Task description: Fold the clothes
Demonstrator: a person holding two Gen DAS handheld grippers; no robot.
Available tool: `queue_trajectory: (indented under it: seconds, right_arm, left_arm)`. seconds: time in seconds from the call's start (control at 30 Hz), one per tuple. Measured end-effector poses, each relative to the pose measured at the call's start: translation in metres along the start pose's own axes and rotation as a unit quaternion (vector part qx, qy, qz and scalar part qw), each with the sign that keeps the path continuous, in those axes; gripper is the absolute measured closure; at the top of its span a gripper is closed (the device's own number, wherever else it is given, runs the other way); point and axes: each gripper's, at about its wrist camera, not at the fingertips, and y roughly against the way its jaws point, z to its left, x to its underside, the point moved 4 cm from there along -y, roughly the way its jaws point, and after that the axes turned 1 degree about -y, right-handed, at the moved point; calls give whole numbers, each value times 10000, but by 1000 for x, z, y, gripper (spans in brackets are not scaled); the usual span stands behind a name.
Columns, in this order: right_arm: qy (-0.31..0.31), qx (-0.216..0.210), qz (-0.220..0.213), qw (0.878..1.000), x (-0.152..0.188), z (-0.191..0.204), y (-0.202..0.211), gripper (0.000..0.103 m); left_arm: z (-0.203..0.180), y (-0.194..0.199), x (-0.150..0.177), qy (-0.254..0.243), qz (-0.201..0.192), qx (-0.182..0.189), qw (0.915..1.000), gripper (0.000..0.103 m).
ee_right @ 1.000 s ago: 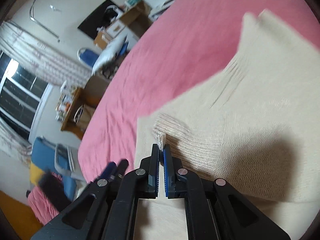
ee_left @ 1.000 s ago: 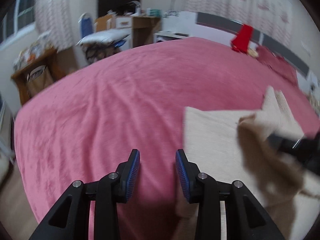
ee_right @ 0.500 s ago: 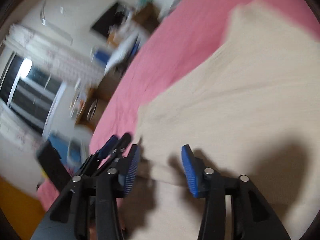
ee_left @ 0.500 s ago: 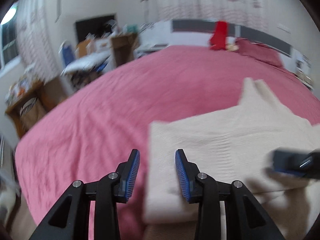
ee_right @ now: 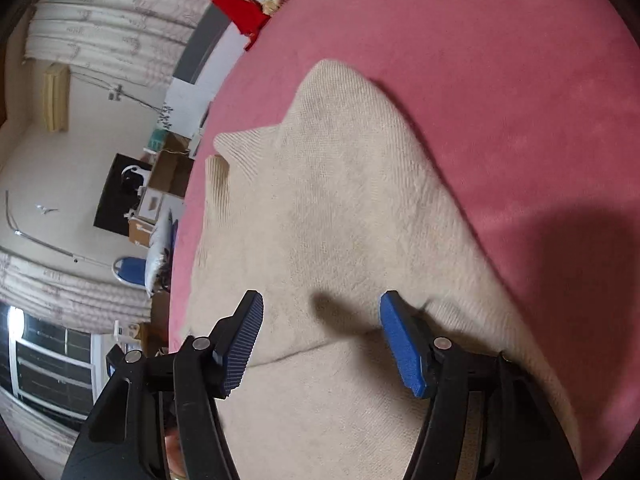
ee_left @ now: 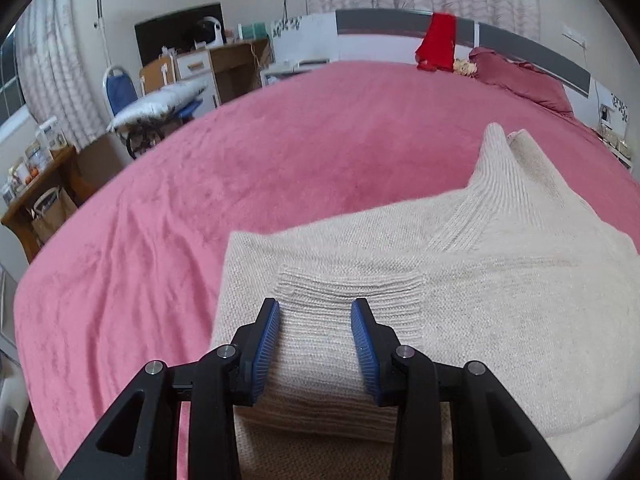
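Note:
A cream knit sweater [ee_left: 460, 280] lies folded on the pink bedspread [ee_left: 280, 152]. One sleeve is laid across the body, and its ribbed cuff [ee_left: 344, 292] rests near the sweater's left edge. My left gripper [ee_left: 316, 340] is open, its blue pads either side of that cuff without pinching it. The right wrist view shows the same sweater [ee_right: 340, 200] from above. My right gripper [ee_right: 322, 340] hangs wide open just over it, with nothing held between its fingers, and casts a shadow on the knit.
A red garment [ee_left: 436, 44] hangs on the headboard next to a dark red pillow [ee_left: 520, 76]. A desk [ee_left: 224, 64], a blue chair [ee_left: 120, 92] and a side table [ee_left: 36, 184] stand to the left of the bed. Bare bedspread stretches left of and beyond the sweater.
My right gripper was shut on the sleeve cuff, then opened and let it go onto the sweater body. My left gripper swung right from bare bedspread to straddle the cuff.

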Motion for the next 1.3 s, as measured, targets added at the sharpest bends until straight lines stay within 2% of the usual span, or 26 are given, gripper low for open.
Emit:
queue_trajectory:
  seconds: [0.07,0.23,0.37,0.5,0.57,0.6,0.7,0.9,0.97,1.03,1.07,1.13,1.17,1.23,1.3]
  right_arm:
    - [-62,-44,-45,10000,4,3,2,40]
    - [-282,206,-212,9992,16,-10,-5,39]
    - [-235,63,-879,9958,-8,-26,14,40]
    - [-407,82,-1731,9840,-30,-43,50,41]
    - [-691,118,-1666,9835,-35,-61,50,44]
    - [-801,169,-1613,9835,-36,-68,50,53]
    - [-1043,-59,-1629,9811,-38,-90,55,61]
    - [-1530,-652,-1662,9720,-37,-111,56,65]
    - [-1474,-601,-1569,9747,-37,-108,57,64]
    - [-1339,-424,-1276,9818,-34,-97,55,58]
    - [-1185,-179,-1106,9866,-32,-96,59,57]
    - [-661,608,-767,9930,-28,-82,69,56]
    - [-450,955,-780,9913,-27,-78,76,56]
    - [188,1341,-1095,9847,-27,-58,95,56]
    - [1045,1358,-1141,9786,-27,-25,79,56]
  left_arm:
    - [-1,2,-1,-46,-119,-9,9999,66]
    - [-7,-12,-1,-66,118,39,9999,66]
    - [-12,-14,0,-183,153,14,9997,66]
    - [-16,-13,3,-237,171,160,9994,66]
    - [-20,-9,3,-311,100,153,9994,65]
    - [-22,-7,3,-351,58,143,9993,65]
    - [-27,-1,3,-470,-66,114,9988,65]
    - [-36,9,3,-664,-284,101,9973,65]
    - [-35,4,5,-652,-129,194,9976,65]
    - [-37,-4,9,-702,65,179,9973,65]
    - [-38,-7,10,-729,147,165,9971,65]
    - [-38,-5,10,-741,128,144,9971,65]
    - [-38,-4,10,-724,117,133,9972,65]
    - [-37,-1,10,-652,81,147,9977,65]
    - [-35,4,9,-543,5,223,9983,65]
